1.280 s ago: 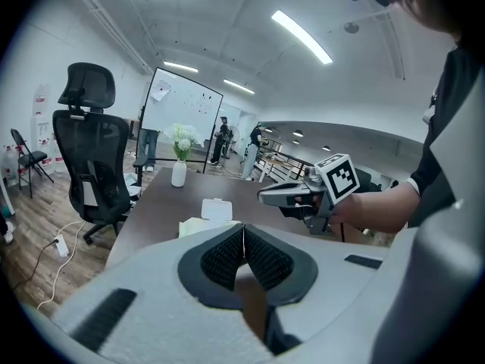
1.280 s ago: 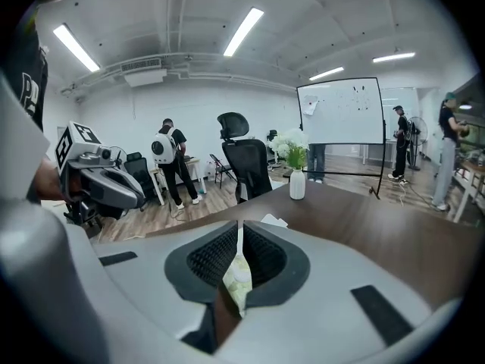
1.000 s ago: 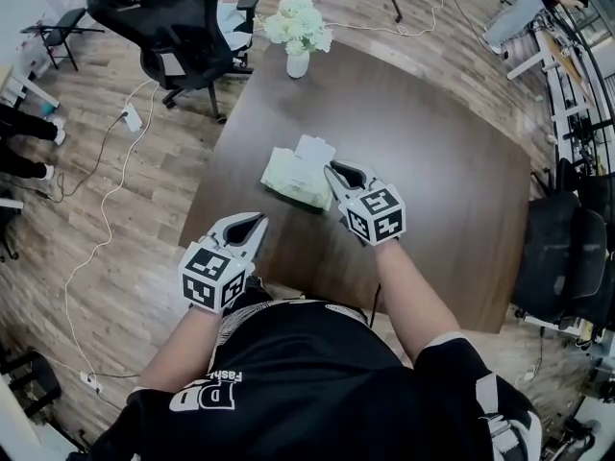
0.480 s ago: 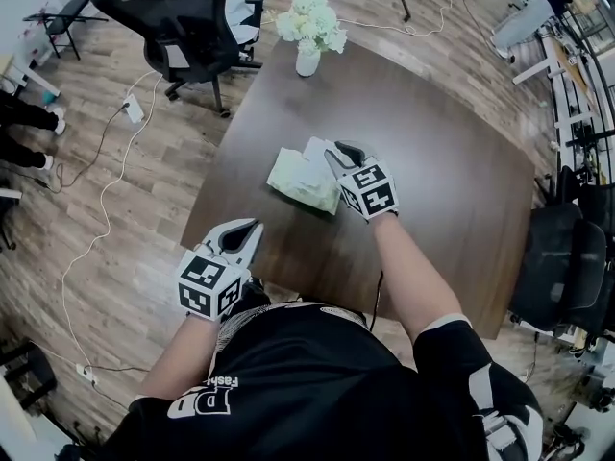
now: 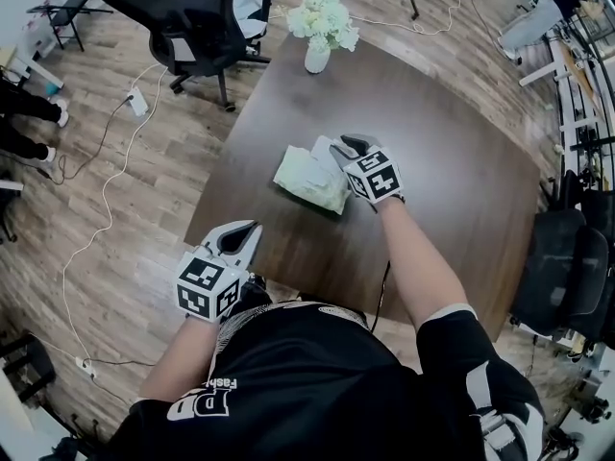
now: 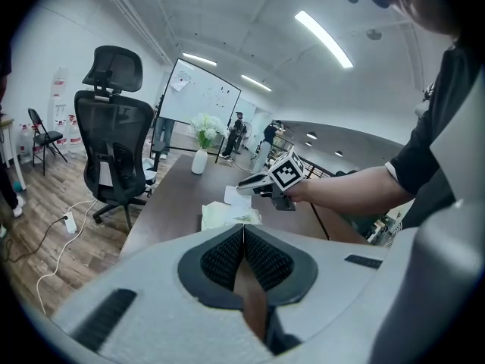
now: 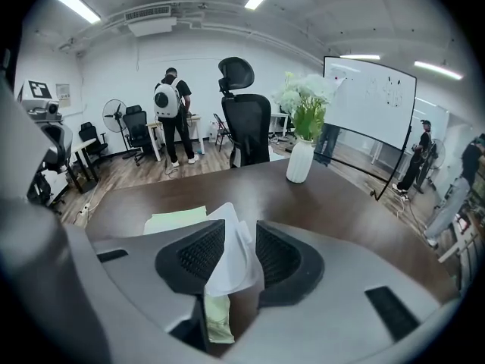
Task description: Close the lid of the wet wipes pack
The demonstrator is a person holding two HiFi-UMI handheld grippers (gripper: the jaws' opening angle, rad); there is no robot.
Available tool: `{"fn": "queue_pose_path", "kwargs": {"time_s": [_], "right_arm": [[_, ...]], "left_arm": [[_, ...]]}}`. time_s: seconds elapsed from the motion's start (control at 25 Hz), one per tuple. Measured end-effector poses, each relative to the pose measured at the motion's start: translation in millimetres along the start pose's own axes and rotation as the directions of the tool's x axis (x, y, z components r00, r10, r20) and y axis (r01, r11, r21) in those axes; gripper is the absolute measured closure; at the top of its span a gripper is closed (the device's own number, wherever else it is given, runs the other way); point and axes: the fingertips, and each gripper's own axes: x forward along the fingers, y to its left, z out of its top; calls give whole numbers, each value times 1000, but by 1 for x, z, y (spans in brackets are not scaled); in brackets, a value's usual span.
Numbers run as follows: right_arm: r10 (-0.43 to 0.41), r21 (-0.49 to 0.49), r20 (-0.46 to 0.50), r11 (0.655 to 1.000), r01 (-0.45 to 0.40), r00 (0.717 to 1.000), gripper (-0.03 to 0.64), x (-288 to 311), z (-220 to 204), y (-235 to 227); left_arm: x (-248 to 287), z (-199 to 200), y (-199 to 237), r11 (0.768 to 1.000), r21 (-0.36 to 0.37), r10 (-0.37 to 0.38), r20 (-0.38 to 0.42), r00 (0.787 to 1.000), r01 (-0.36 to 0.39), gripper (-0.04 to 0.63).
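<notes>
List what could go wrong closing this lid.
The right tongs have just been opening around the raised white plastic lid flap: it may stay up. The pale green soft wipes pack lies unheld on the dark wooden table, shut left tongs away: pressing may slide it.

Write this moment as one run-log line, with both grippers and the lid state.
left gripper: shut, empty | right gripper: jaws just opened, lid between them | wet wipes pack: on table, lid up

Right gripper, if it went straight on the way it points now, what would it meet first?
Probably the raised white lid of the wet wipes pack: it stands between the right gripper's jaws, which have just been opening.
</notes>
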Motion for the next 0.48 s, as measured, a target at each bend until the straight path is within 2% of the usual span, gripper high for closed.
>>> {"fn": "queue_pose_path", "kwargs": {"time_s": [0.48], "right_arm": [[33,-5,-25,999,-33,999,500,1,3,6]], "left_arm": [[-1,1,4,1000,3,-12,9,1000,12,575]]}}
